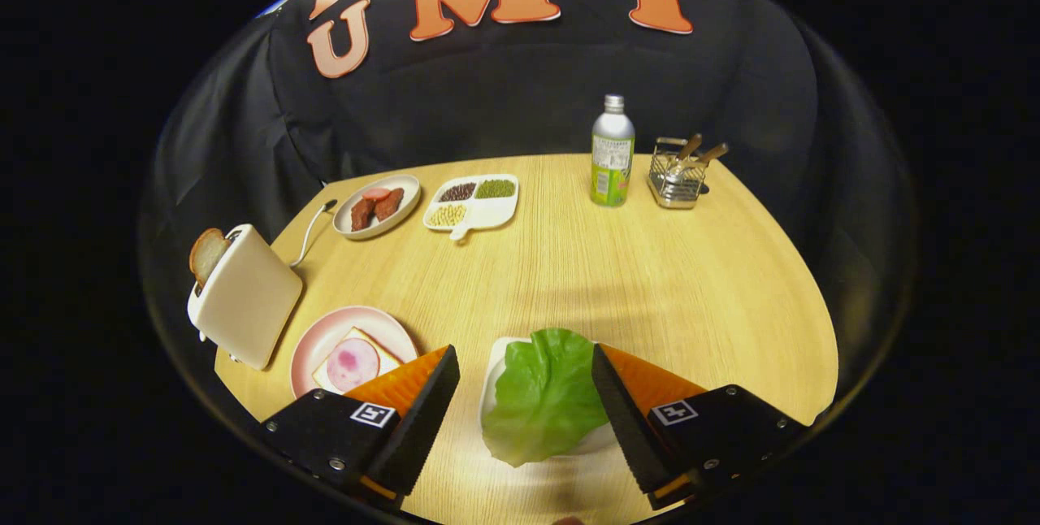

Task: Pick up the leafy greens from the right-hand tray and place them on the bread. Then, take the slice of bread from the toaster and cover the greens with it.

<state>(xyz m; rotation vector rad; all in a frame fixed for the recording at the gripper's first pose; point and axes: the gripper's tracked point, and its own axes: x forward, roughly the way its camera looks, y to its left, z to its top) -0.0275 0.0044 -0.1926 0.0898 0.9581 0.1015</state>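
Gripper view: gripper [524,366] spread wide, holding nothing. Leafy greens [546,395] lie btwn the fingers on the white tray [492,370] (leaf overhangs its near rim). Bread w/ ham on pink plate [321,338], left of the fingers; toaster [244,297] w/ bread slice [206,253] beside it.

Bottle [612,153] at far side of table: printed label wraps body, print too small to read. Gripper [526,364] fingers spread apart, each finger body carrying 1 square black-and-white coded marker, pattern only, no letters or numerals legible. Toaster [244,295], plates, divided dish: no readable marks. No brand, number or sign legible on these.
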